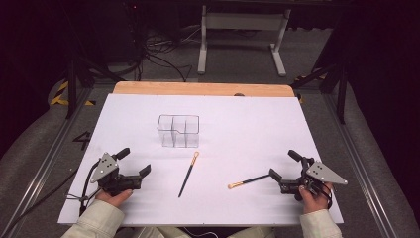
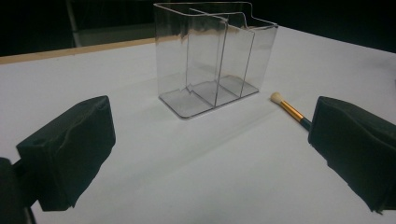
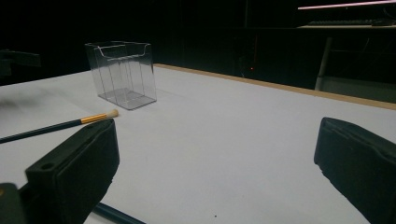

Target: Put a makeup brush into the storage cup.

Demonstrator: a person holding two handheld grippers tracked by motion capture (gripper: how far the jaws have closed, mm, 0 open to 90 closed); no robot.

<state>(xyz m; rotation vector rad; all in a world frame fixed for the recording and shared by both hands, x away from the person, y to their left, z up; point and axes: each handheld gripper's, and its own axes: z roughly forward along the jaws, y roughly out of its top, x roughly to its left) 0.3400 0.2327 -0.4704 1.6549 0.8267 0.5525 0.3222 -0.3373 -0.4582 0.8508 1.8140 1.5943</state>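
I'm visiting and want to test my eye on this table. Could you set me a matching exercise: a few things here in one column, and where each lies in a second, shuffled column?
Things:
1. clear organizer
2. middle brush
3. right-side brush
4. left hand-held gripper

Places, as seen in the high view:
A. lying just in front of the right hand-held gripper, handle toward it
B. at the near left of the white table, jaws open and empty
C. standing upright, empty, farther back than both brushes
D. lying just in front of the organizer, bristle end toward it

Pairs: 1-C, 2-D, 3-A, 4-B
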